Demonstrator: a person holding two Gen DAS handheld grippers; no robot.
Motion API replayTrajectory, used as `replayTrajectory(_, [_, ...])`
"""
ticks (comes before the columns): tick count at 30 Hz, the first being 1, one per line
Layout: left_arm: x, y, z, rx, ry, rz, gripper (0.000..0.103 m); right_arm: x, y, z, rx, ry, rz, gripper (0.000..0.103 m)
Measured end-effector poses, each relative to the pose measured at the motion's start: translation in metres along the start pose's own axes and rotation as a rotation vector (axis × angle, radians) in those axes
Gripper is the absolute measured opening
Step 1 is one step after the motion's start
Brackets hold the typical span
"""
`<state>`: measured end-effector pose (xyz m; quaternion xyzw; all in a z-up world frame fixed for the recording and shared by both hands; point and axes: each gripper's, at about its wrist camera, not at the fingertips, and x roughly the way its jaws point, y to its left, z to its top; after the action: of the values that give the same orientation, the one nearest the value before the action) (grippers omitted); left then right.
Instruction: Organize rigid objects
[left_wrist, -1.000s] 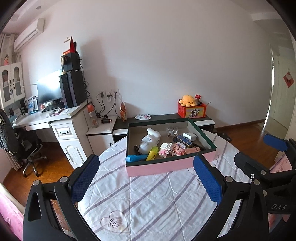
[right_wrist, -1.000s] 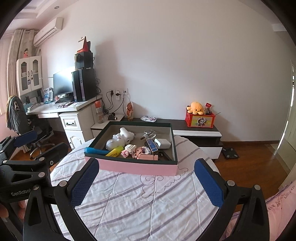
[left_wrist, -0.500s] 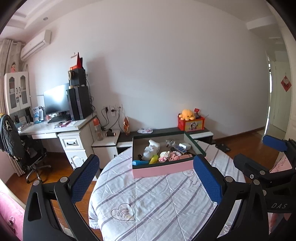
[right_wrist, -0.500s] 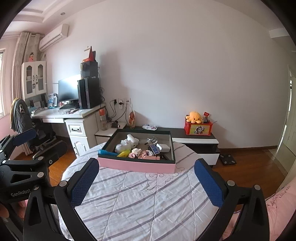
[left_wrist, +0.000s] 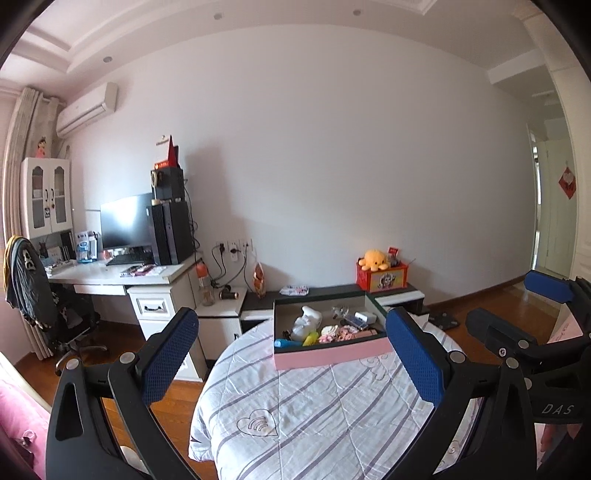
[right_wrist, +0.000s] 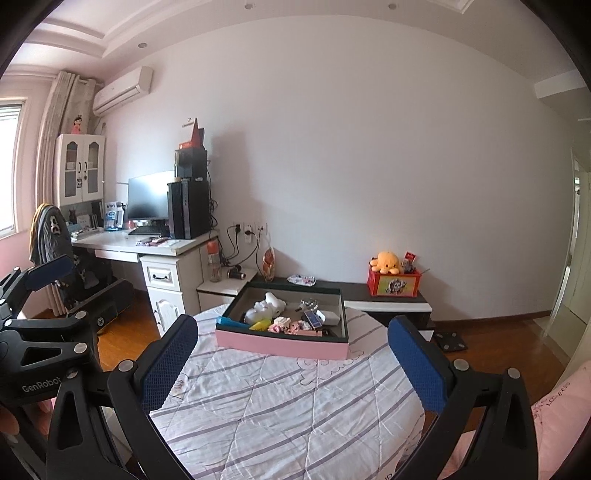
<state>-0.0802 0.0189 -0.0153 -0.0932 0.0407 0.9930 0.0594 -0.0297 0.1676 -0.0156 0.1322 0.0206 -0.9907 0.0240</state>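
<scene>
Both grippers, left gripper (left_wrist: 291, 360) and right gripper (right_wrist: 291, 363), spread wide, empty, well short of pink box (left_wrist: 332, 356) on round table (left_wrist: 332, 417). Box crammed with small objects; clumsy reach likely snags neighbours, shoves box along cloth.

A pink box (left_wrist: 332, 356) with a dark rim sits open at the far side of the striped worktop (left_wrist: 314, 413). Inside the box lie a white figure (left_wrist: 306, 322), a blue tube (left_wrist: 286, 343) at the near wall, a yellow piece (left_wrist: 311, 338) just beside the tube, pink trinkets (left_wrist: 338, 332), and a white block (left_wrist: 365, 317) near the far wall.
</scene>
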Motion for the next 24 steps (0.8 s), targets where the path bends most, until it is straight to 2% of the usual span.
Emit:
replayTrajectory(12, [-0.050,0.006,0.013,-0.009,-0.138,0.037,0.103,-0.051,0.015,0.014,-0.027,-0.127,-0.004,0.103])
replayTrajectory(24, [-0.085,0.012,0.016,-0.022,-0.242,0.051,0.103,-0.087,0.026,0.020,-0.051,-0.217,-0.009,0.103])
